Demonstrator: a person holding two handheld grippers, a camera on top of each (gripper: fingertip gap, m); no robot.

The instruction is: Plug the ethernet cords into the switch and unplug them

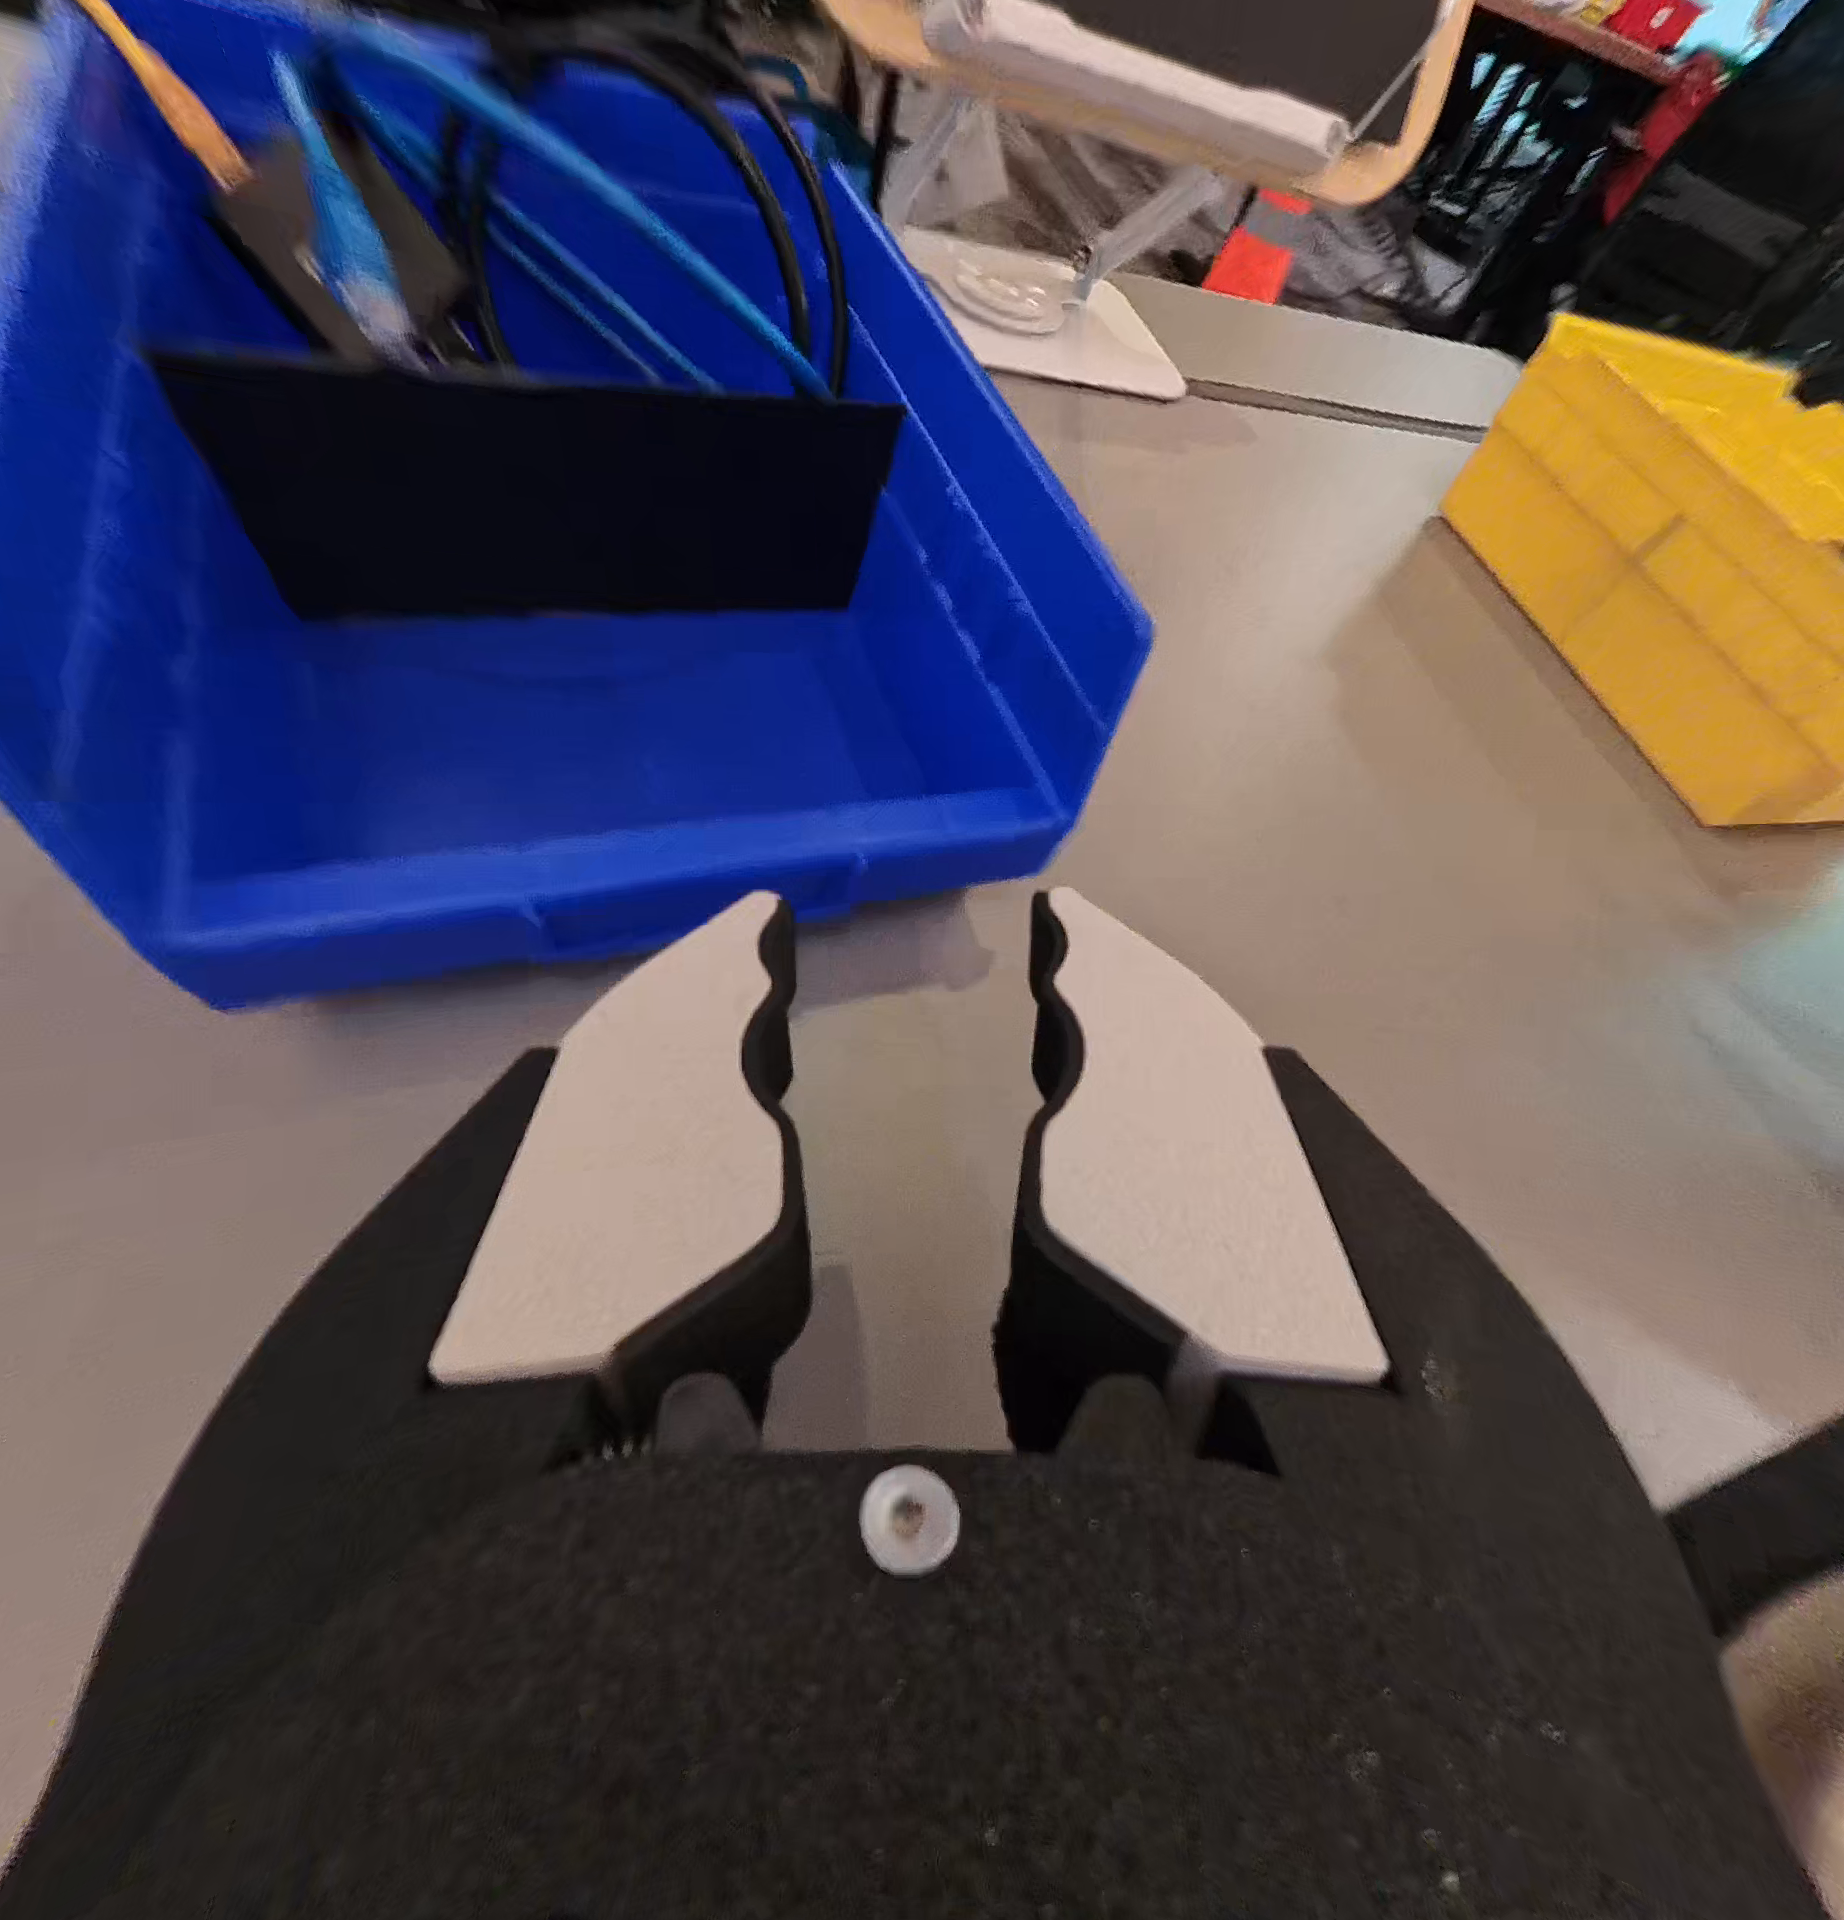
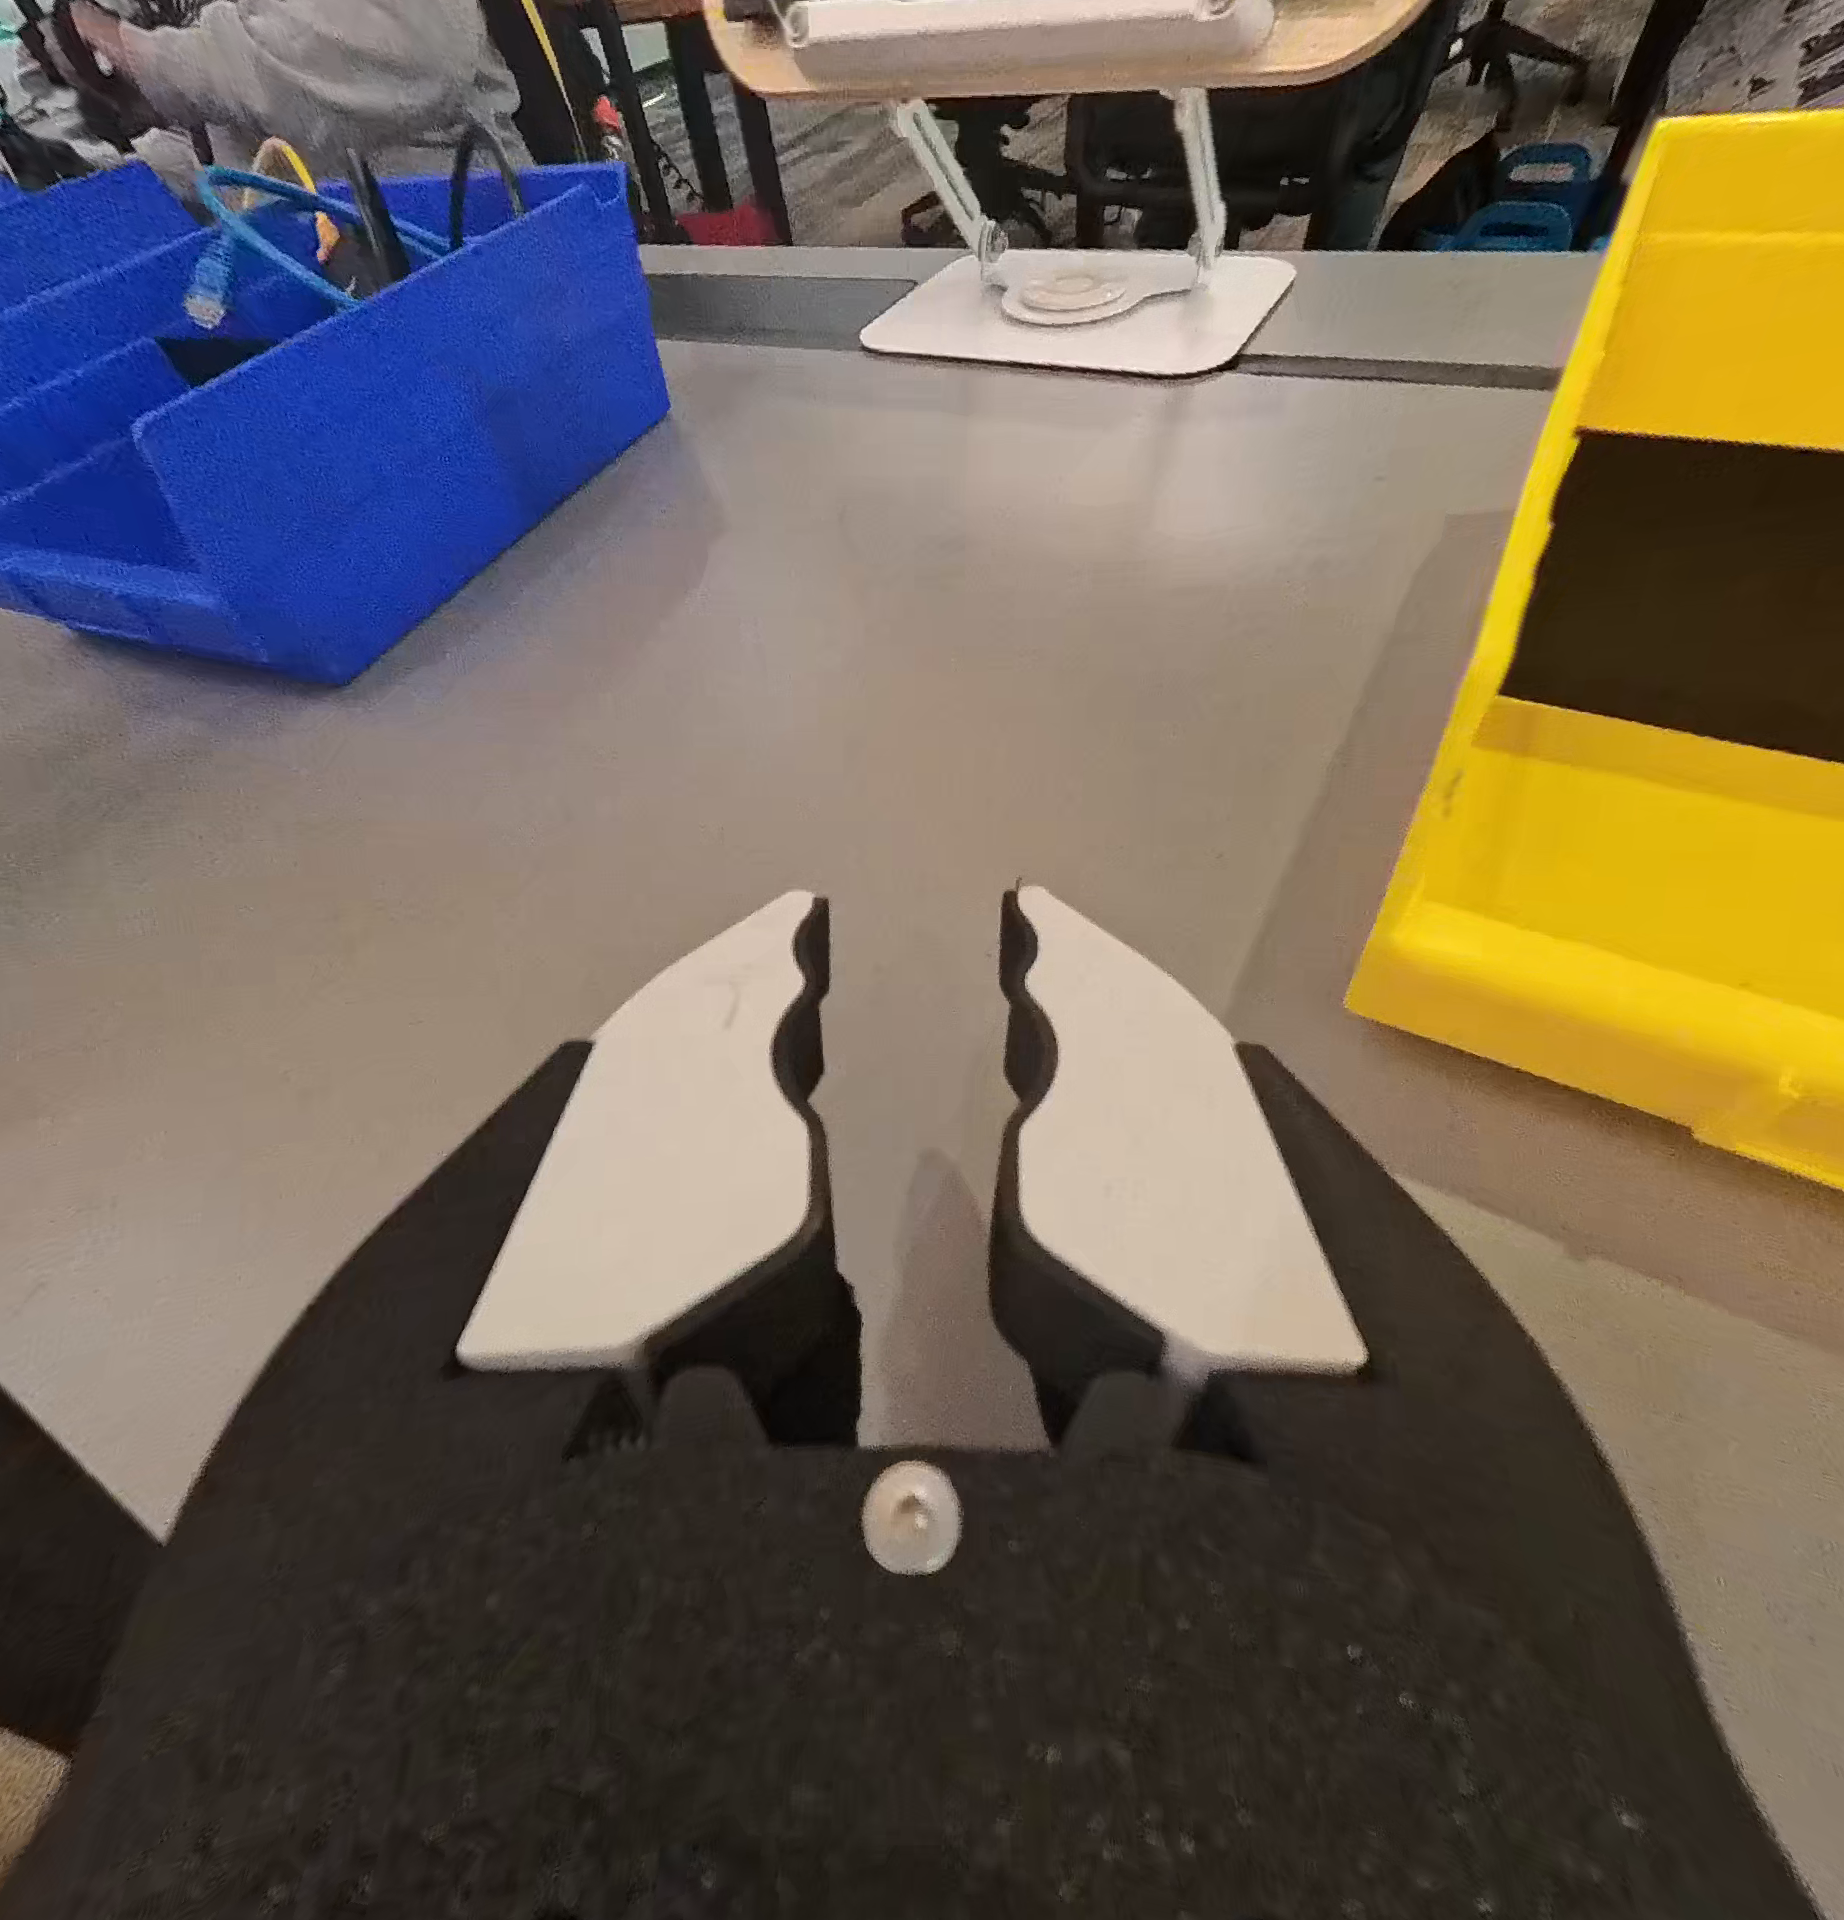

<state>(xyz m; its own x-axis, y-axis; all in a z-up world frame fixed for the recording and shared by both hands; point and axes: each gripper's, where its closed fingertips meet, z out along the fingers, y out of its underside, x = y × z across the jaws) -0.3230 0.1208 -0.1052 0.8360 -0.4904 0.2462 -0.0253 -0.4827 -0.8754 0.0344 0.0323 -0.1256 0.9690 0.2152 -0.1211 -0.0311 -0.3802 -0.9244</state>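
Blue ethernet cords [image 1: 627,208] and black cables [image 1: 793,208] stand tangled in the rear compartment of a blue bin [image 1: 606,831], behind its black divider [image 1: 544,499]; no switch can be made out. The left gripper [image 1: 913,935] hovers just before the bin, jaws parted and empty. The right gripper [image 2: 915,925], also parted and empty, hangs over the grey table [image 2: 897,623] beside a yellow bin [image 2: 1624,883].

A yellow bin [image 2: 1666,665] stands on the grey table [image 2: 897,623], ahead and right of the tool. A white stand base [image 2: 1079,312] sits straight ahead at the table's far edge.
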